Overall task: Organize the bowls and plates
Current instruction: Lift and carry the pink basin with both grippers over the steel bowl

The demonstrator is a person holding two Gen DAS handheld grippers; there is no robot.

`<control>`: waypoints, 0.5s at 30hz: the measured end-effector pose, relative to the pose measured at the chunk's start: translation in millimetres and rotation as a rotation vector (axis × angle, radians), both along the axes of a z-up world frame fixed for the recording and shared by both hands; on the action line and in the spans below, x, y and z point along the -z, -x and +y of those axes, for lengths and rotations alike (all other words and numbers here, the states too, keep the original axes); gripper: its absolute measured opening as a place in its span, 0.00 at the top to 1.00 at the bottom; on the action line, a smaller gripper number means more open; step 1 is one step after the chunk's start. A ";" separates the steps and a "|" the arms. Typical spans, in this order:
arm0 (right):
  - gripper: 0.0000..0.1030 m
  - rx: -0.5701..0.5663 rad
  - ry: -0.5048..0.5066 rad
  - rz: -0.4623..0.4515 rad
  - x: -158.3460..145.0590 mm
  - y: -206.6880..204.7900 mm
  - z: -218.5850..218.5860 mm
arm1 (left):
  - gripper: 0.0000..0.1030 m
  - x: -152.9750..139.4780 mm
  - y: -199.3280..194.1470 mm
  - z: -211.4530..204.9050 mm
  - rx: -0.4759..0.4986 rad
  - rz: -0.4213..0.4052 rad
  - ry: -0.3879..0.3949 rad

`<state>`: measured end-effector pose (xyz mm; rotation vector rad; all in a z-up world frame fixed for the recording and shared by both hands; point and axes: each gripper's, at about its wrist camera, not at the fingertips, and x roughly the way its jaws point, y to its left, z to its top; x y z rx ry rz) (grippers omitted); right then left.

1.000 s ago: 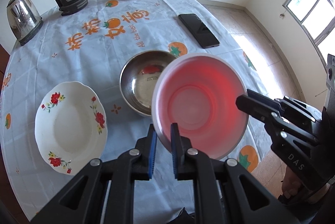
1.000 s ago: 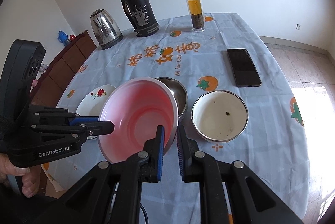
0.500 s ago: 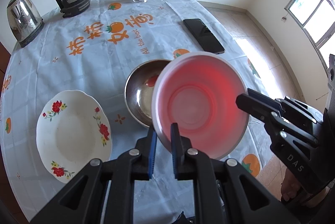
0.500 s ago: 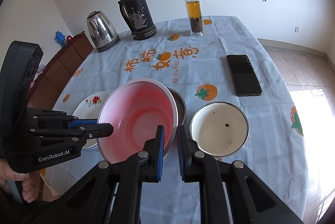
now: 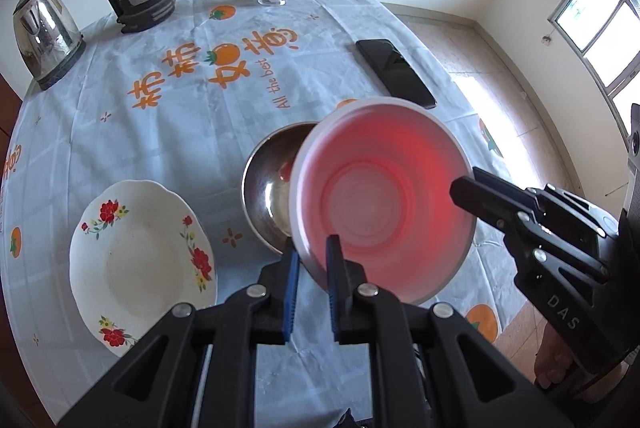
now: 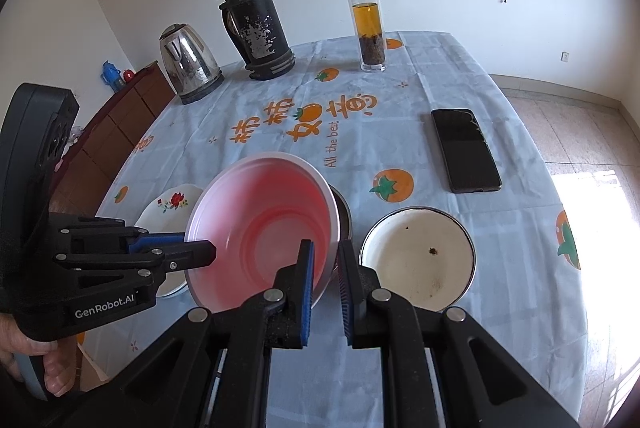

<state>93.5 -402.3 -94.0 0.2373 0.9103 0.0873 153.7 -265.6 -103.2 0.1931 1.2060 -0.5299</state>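
A pink plastic bowl (image 5: 384, 200) (image 6: 264, 228) hangs in the air above the table, held by both grippers on opposite rims. My left gripper (image 5: 311, 262) is shut on its near rim; it also shows from the side in the right wrist view (image 6: 200, 248). My right gripper (image 6: 325, 268) is shut on the other rim, seen at the right in the left wrist view (image 5: 464, 188). A steel bowl (image 5: 268, 188) sits just beneath. A flowered white plate (image 5: 140, 260) lies to the left. A white enamel bowl (image 6: 418, 258) sits to the right.
A black phone (image 6: 464, 150) lies on the right of the tablecloth. At the far end stand a steel kettle (image 6: 188, 64), a dark thermos jug (image 6: 256, 22) and a glass tea bottle (image 6: 368, 24). The table's right edge drops to a tiled floor (image 6: 580, 132).
Both grippers have lifted the pink bowl higher and pulled it slightly back; the table items sit lower and farther in both views. The grips are unchanged.
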 end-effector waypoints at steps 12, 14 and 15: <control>0.87 0.000 0.000 0.008 3.6 -10.7 0.6 | 0.90 1.2 -5.8 1.8 -0.011 0.003 -0.001; 0.87 0.000 0.001 0.008 3.6 -10.5 0.7 | 0.90 1.1 -5.8 1.9 -0.011 0.003 -0.001; 0.87 0.000 0.001 0.008 3.7 -10.8 0.7 | 0.90 1.1 -5.9 2.0 -0.012 0.003 -0.001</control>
